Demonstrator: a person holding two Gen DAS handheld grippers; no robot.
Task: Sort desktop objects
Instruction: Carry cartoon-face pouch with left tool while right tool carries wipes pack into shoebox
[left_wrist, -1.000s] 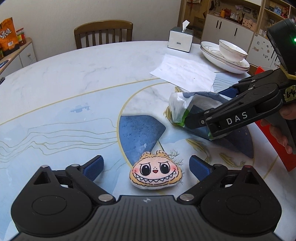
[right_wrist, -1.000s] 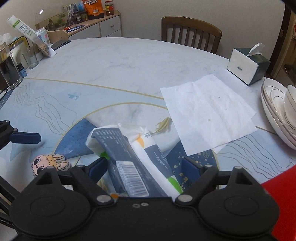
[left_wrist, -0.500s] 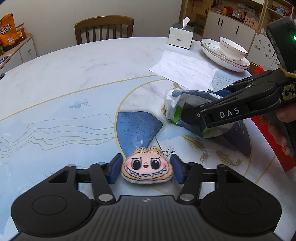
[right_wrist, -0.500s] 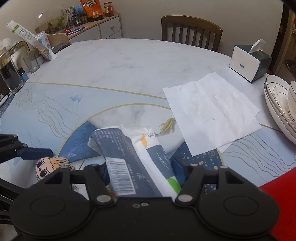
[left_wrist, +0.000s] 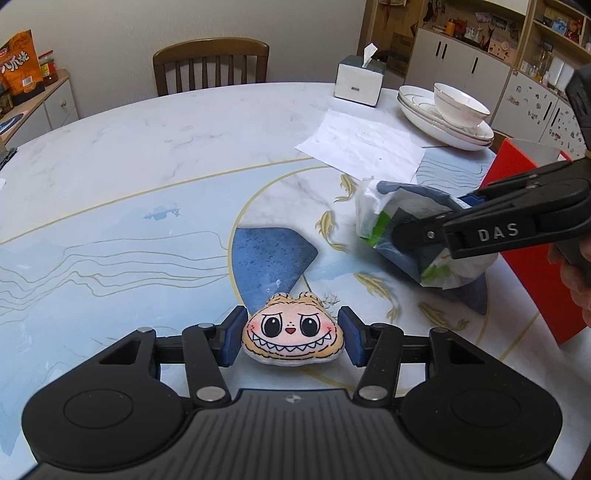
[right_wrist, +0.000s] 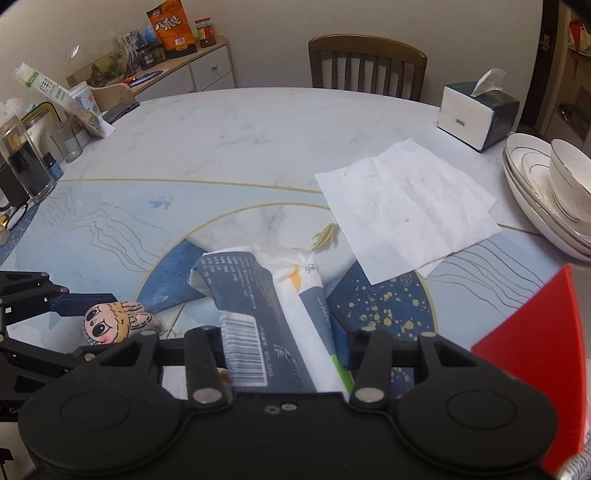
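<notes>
A small plush monster face with big eyes and a toothy grin sits between the blue pads of my left gripper, which is shut on it at the table's near side. It also shows in the right wrist view. My right gripper is shut on a dark blue and white tissue pack, held just above the table. In the left wrist view the pack and the right gripper are to the right.
A red box stands at the right edge. Flat white paper, a tissue box and stacked plates with a bowl lie further back right. Glass jars stand at the left. A chair is behind the table.
Both grippers closed: the left onto the plush face, the right onto the tissue pack. Both have lifted slightly and the pack has moved a little to the right.
</notes>
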